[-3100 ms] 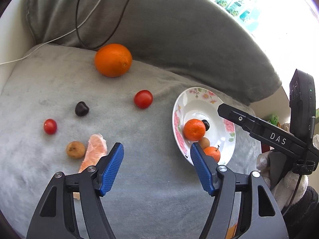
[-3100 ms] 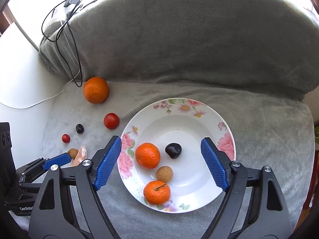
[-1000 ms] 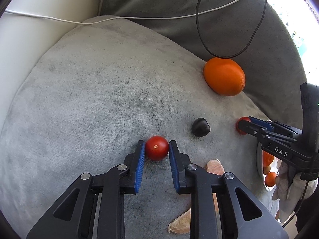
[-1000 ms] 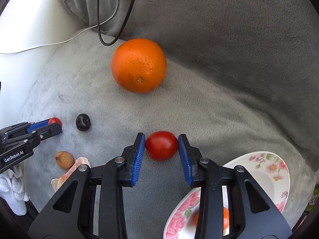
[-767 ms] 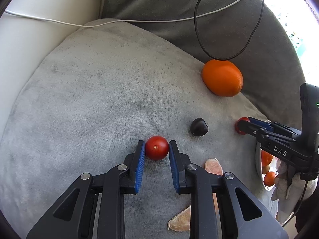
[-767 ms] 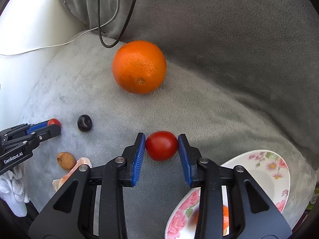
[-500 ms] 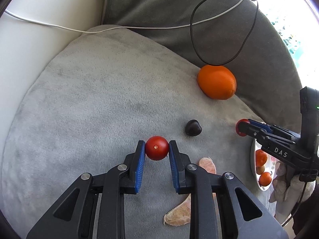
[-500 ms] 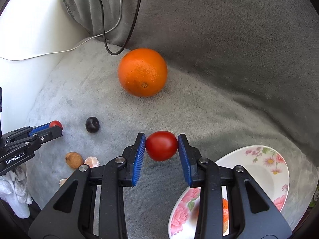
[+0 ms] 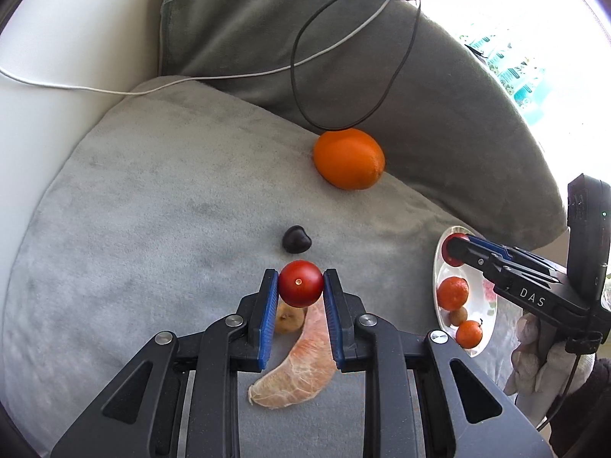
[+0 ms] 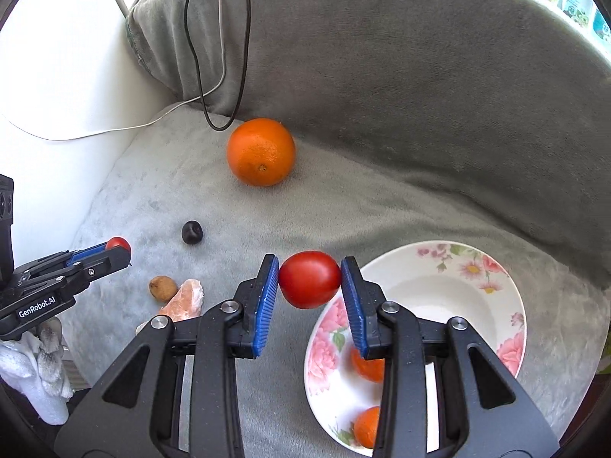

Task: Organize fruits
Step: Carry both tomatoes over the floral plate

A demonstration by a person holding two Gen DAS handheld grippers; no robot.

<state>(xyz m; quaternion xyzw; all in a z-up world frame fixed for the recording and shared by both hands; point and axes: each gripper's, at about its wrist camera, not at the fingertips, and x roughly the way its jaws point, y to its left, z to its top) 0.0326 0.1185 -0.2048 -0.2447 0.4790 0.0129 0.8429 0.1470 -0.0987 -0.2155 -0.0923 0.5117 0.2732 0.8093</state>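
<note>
My left gripper (image 9: pixel 300 284) is shut on a small red cherry tomato (image 9: pixel 300 283) and holds it above the grey cushion (image 9: pixel 152 210). My right gripper (image 10: pixel 309 278) is shut on a larger red tomato (image 10: pixel 309 279) held at the left rim of the floral plate (image 10: pixel 439 263). The plate (image 9: pixel 485 305) holds two mandarins (image 9: pixel 452 293) and a small brown fruit (image 9: pixel 457 316). On the cushion lie a big orange (image 10: pixel 261 151), a dark cherry (image 10: pixel 191 232), a brown fruit (image 10: pixel 163 287) and a peeled citrus segment (image 9: pixel 301 366).
The sofa's grey backrest (image 10: pixel 420 95) rises behind the cushion. A black cable (image 9: pixel 343 57) and a white cable (image 9: pixel 114 89) hang over it near the orange. A white armrest (image 10: pixel 49 76) bounds the left side.
Both grippers have lifted their tomatoes off the cushion and pulled back. The right gripper has moved toward the plate; more of the plate shows now.
</note>
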